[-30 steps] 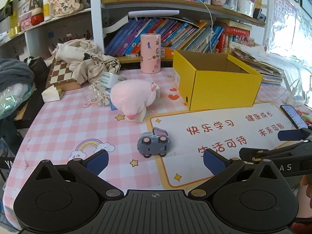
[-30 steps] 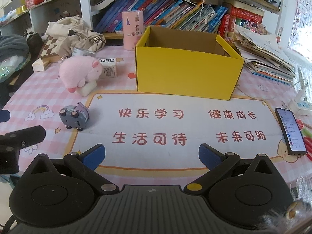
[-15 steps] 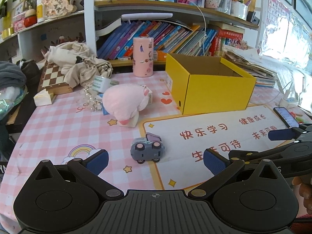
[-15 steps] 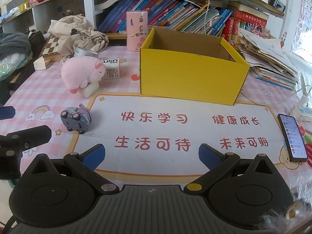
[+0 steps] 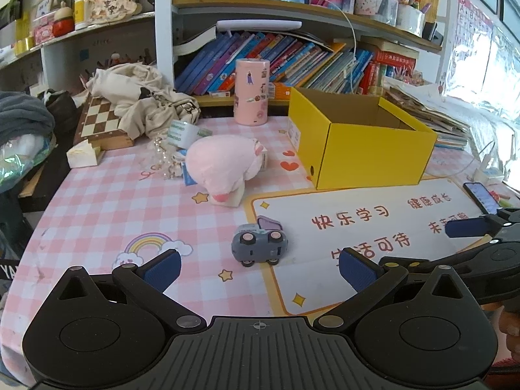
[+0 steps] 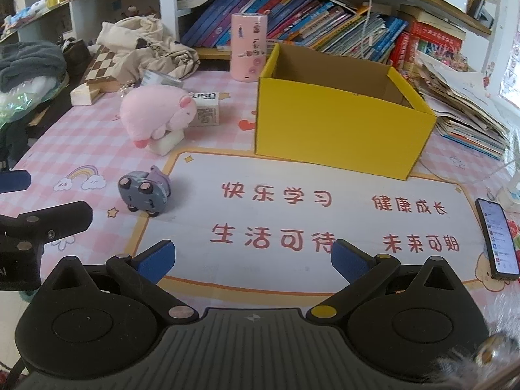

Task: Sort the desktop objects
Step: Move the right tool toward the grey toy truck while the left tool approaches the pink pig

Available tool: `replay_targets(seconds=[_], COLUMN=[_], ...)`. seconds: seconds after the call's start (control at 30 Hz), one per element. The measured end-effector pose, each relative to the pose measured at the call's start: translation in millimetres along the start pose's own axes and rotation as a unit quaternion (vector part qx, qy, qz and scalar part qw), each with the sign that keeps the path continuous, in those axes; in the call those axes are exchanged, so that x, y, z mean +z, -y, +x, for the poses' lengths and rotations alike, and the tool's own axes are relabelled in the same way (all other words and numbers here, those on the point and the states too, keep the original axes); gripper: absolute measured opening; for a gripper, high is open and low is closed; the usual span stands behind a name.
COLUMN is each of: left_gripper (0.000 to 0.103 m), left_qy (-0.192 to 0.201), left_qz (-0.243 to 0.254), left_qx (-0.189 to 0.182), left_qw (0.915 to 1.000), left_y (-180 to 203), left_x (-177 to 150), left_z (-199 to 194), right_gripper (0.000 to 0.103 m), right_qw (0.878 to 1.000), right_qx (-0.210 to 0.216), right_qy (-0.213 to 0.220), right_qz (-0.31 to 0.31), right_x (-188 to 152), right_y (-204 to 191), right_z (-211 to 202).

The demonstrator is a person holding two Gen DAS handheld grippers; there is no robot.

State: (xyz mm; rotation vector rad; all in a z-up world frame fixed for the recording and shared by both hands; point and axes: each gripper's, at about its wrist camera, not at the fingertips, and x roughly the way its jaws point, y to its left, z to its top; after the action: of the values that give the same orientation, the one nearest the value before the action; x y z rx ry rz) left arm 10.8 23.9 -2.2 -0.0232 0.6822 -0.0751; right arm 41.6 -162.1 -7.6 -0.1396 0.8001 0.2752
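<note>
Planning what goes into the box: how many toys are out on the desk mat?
2. A grey toy car sits at the white panel's left edge, and a pink plush pig lies behind it, beside the yellow box. The cloth pile may hide more.

Bookshelf, chessboard, phone

yellow box, grey toy car (pink wheels), pink-checked tablecloth
</note>
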Motion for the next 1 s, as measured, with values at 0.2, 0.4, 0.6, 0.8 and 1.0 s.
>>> replay_targets(seconds=[0.2, 0.4, 0.6, 0.8, 1.0], left_gripper=[0.103, 0.103, 0.103, 0.103, 0.103], left_qy=[0.003, 0.001, 0.000, 0.003, 0.001], left_qz=[0.002, -0.003, -0.019, -0.036, -0.037], left_qx=[0.003, 0.013, 0.031, 0.052, 0.077], left_qw=[1.0000, 0.9999, 0.9993, 0.9980, 0.9963], left_y=[1, 1, 2, 5, 15], left_x=[1, 3, 9, 19, 31], left_z=[-1, 1, 8, 17, 27], right_gripper=[0.103, 0.103, 0.103, 0.103, 0.103], right_qw=[1.000, 0.999, 0.998, 0.996, 0.994], right_qx=[0.018, 0.029, 0.046, 0.065, 0.081], right_qy=[0.002, 0.004, 0.004, 0.014, 0.027], right_qz=[-0.011, -0.022, -0.036, -0.055, -0.073], right_x=[5, 13, 21, 37, 58], right_y=[-4, -3, 2, 11, 22], right_z=[3, 8, 18, 30, 41])
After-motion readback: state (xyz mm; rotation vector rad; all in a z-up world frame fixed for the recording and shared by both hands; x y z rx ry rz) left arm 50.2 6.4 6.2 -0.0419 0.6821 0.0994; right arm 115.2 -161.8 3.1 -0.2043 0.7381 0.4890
